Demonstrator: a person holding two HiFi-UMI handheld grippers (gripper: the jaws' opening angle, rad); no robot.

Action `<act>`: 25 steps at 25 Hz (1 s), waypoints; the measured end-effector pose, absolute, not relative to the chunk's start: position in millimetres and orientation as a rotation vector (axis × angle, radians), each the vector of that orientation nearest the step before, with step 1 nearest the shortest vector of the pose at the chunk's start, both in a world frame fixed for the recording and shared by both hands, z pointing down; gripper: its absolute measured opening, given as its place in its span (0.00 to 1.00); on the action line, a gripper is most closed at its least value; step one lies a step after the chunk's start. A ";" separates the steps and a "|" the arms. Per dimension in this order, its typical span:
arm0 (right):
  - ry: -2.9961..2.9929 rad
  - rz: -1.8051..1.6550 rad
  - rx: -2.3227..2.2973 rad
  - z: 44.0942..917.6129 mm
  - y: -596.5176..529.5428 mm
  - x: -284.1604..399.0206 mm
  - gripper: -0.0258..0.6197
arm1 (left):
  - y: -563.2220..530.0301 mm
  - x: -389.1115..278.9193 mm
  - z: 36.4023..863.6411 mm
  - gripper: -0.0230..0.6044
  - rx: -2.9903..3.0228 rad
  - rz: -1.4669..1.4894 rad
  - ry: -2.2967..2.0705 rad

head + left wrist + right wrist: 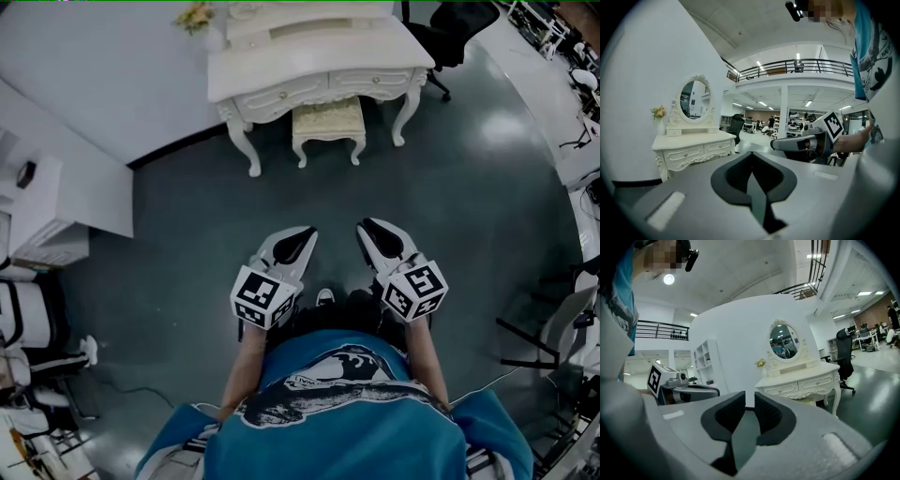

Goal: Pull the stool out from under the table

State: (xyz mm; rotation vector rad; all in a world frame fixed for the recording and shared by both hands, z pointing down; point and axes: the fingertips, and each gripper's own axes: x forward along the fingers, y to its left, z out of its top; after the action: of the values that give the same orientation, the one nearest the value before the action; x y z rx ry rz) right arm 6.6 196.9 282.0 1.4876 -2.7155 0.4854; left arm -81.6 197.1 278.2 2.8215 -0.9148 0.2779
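A cream stool [328,122] with a padded seat stands tucked between the legs of the white dressing table [281,75] at the far side of the floor. Only a sliver of the stool [807,401] shows under the table [801,380] in the right gripper view. Both grippers are held side by side in front of the person's chest, well short of the stool and pointing toward it. My left gripper [302,234] [751,158] is shut with nothing in it. My right gripper [368,229] [750,405] stands slightly open, with a narrow empty gap between its pads.
Dark floor lies between me and the table. A black office chair [459,28] stands right of the table, white shelving [66,187] at the left, and desks with cables [572,112] along the right. An oval mirror [783,341] and flowers [195,16] sit on the table.
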 end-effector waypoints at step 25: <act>-2.720 0.550 1.364 301.3 69.6 10.1 0.14 | 78.9 -106.5 303.9 0.06 2.666 0.245 -1.067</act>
State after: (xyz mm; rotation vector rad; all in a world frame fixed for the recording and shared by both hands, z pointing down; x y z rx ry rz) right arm 10.1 69.6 301.3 1.3636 -2.7197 0.5497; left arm -106.5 78.9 303.9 2.6661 -1.0674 0.2449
